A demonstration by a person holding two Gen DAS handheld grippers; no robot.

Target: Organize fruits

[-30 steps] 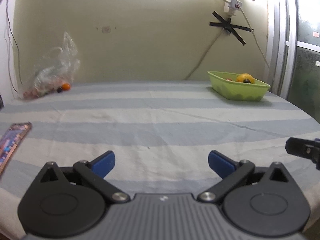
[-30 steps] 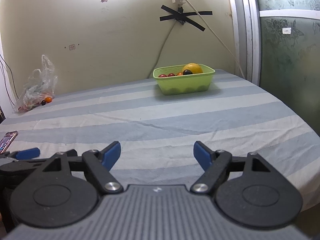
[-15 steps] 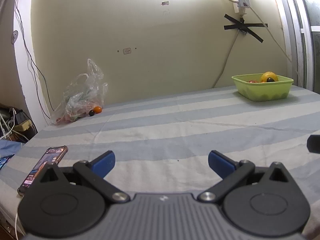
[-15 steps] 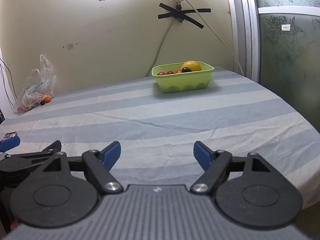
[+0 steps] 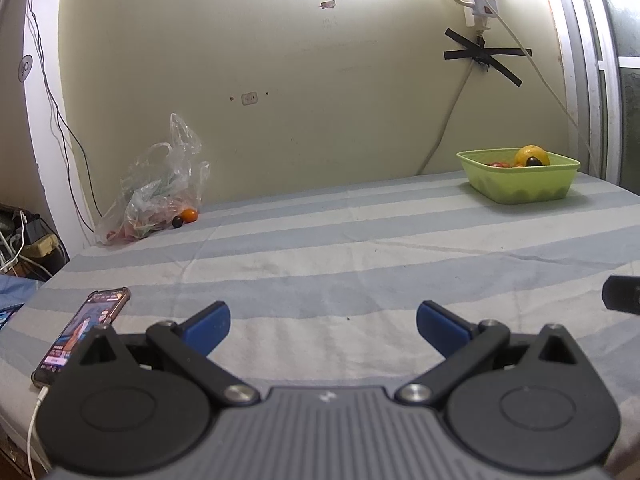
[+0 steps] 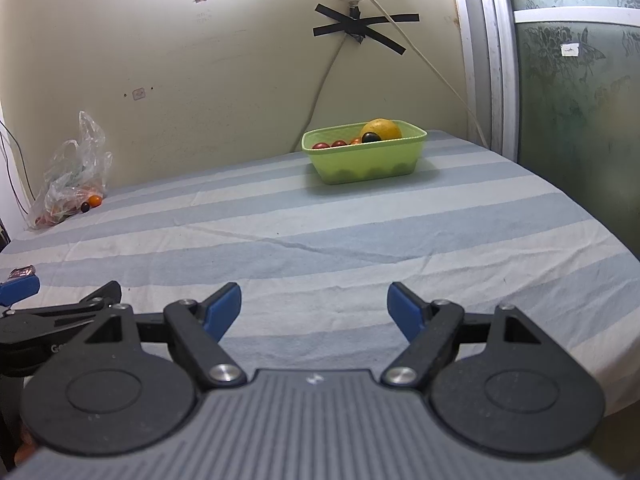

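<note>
I have both claws spread wide with nothing between the pads — left gripper and right gripper, each low in its frame over the striped cloth. The green basket sits upper centre of the right view, holding a yellow fruit and small tomatoes. The plastic bag sits at left against the wall, 2 small fruits beside it.

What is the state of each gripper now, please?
Left gripper: open, holding nothing.
Right gripper: open, holding nothing.
</note>
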